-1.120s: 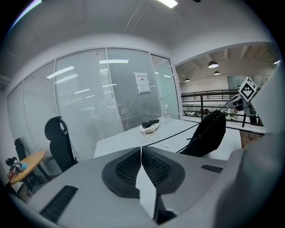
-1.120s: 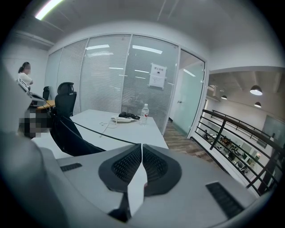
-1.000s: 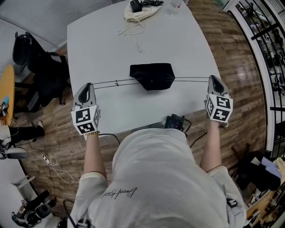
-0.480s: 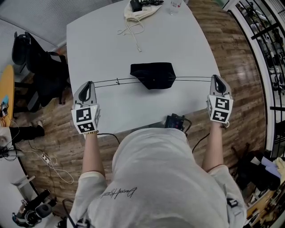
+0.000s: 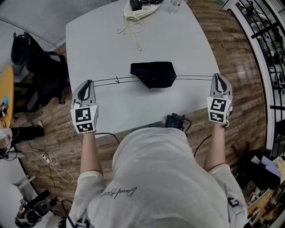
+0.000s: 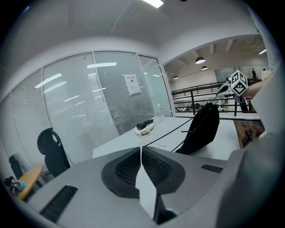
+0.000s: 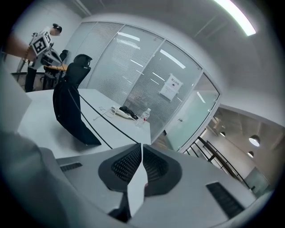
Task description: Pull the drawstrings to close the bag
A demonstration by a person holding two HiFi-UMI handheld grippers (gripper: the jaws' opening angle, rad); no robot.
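A black drawstring bag (image 5: 153, 75) lies in the middle of the white table (image 5: 111, 44). Its thin black drawstrings run taut out of both sides, to the left (image 5: 116, 81) and to the right (image 5: 192, 78). My left gripper (image 5: 88, 83) is at the table's left edge, shut on the left strings. At the right edge my right gripper (image 5: 217, 77) is shut on the right strings. In the left gripper view the strings (image 6: 173, 131) lead from the closed jaws to the bag (image 6: 202, 129). The right gripper view shows the bag (image 7: 69, 111) and strings (image 7: 104, 122) likewise.
A cream pouch with a loose cord (image 5: 133, 15) and a water bottle (image 5: 175, 4) lie at the table's far edge. A black device with cables (image 5: 176, 120) sits at the near edge. A black chair (image 5: 40, 67) stands left of the table, a railing (image 5: 267, 40) to the right.
My right gripper has rolled a little and edged to the right. The bag and my left gripper have hardly moved, and the strings stay taut.
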